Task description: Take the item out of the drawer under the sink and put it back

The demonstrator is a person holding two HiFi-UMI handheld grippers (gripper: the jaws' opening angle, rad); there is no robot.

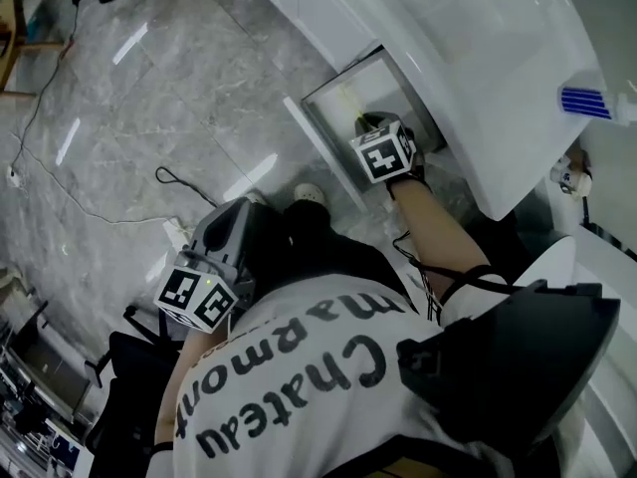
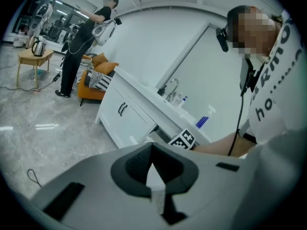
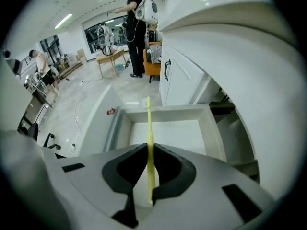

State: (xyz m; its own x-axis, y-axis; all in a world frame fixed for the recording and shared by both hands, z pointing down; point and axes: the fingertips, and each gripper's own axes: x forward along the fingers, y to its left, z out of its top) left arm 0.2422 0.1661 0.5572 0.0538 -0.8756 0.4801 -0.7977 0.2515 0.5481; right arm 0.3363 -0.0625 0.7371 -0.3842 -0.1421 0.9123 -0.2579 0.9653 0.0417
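Over the open drawer under the white sink cabinet: right tool points steeply down into the drawer box, marker cube on top. Right gripper view: the jaws are pinched on the handle of a yellow toothbrush, pads pressing it from both sides. The brush stands out straight from the jaws, along the middle of the drawer, and its bristle end lines up with the drawer's far wall in that view. Whether the brush touches the drawer bottom cannot be told. Drawer interior is pale; its bottom shows bare on both sides of the handle. Head view shows a faint yellow streak inside the drawer just beyond the right tool, too blurred to be sure of. Left tool is held well apart from the drawer, low beside the person's body over the grey marble floor. Its jaws are pressed together with nothing between them. Left gripper view catches the drawer's pulled-out front and the right tool's cube beyond the jaws.
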